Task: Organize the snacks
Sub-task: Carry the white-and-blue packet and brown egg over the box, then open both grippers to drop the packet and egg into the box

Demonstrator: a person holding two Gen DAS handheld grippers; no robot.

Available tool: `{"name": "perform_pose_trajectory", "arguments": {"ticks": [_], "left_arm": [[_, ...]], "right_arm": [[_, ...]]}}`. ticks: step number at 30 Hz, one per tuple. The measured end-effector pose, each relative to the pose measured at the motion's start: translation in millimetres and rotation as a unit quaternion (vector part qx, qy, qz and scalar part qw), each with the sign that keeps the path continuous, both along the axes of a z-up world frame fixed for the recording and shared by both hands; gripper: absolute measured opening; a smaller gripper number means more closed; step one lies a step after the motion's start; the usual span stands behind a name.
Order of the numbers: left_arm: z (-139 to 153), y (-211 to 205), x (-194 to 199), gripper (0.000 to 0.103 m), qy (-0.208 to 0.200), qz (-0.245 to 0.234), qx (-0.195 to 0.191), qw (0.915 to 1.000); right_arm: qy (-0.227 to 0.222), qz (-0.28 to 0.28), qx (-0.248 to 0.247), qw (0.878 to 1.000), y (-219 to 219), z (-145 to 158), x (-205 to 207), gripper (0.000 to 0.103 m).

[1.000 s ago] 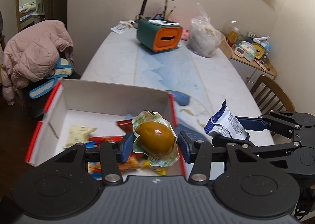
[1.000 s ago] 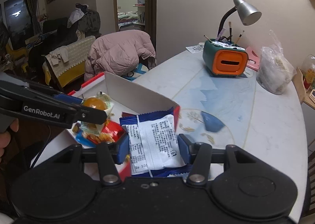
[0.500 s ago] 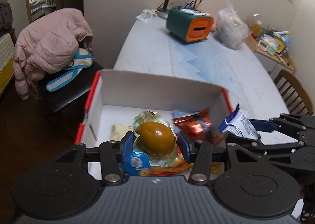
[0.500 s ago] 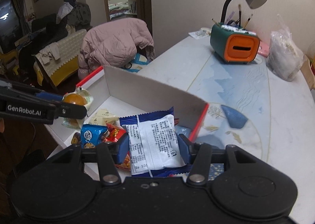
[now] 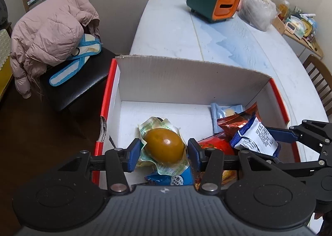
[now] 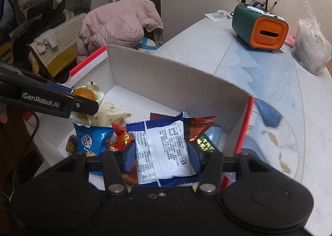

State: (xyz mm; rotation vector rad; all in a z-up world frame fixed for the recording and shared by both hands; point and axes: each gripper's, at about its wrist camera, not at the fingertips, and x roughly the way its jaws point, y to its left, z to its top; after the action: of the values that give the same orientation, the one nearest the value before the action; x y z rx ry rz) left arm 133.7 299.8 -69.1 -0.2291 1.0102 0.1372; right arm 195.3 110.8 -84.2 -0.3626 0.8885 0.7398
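Observation:
My left gripper (image 5: 162,154) is shut on a vacuum-packed brown egg (image 5: 164,146) and holds it over the near left part of the open white cardboard box with red edges (image 5: 186,78). My right gripper (image 6: 161,153) is shut on a blue and white snack packet (image 6: 164,149) and holds it over the box's near right part; the packet also shows in the left wrist view (image 5: 256,139). Several snack packs lie in the box: a blue pack (image 6: 91,138), a red pack (image 6: 122,138) and a copper foil pack (image 5: 238,120).
The box (image 6: 176,84) stands at the near end of a white and blue table (image 5: 238,45). A green and orange organizer (image 5: 212,6) and a plastic bag (image 5: 257,12) stand at the far end. A chair with a pink jacket (image 5: 47,35) is to the left.
Both grippers have moved forward and over the box with their snacks still held. The box interior now fills more of both views.

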Motion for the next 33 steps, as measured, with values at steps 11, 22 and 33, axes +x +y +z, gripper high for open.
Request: {"name": "perform_pose_trajectory", "arguments": {"ticks": [11, 22, 33], "left_arm": [[-12.1, -5.1, 4.4, 0.051, 0.03, -0.011, 0.036, 0.9988], [-4.1, -15.0, -3.5, 0.061, 0.011, -0.023, 0.056, 0.9981], [16.8, -25.4, -23.2, 0.065, -0.039, -0.018, 0.05, 0.9978]], "right_arm": [[-0.002, 0.009, -0.014, 1.0, 14.4, -6.1, -1.3, 0.052], [-0.009, 0.007, -0.008, 1.0, 13.2, -2.7, -3.4, 0.064], [-0.02, -0.001, 0.03, 0.999, -3.0, 21.2, -11.7, 0.079]]}}
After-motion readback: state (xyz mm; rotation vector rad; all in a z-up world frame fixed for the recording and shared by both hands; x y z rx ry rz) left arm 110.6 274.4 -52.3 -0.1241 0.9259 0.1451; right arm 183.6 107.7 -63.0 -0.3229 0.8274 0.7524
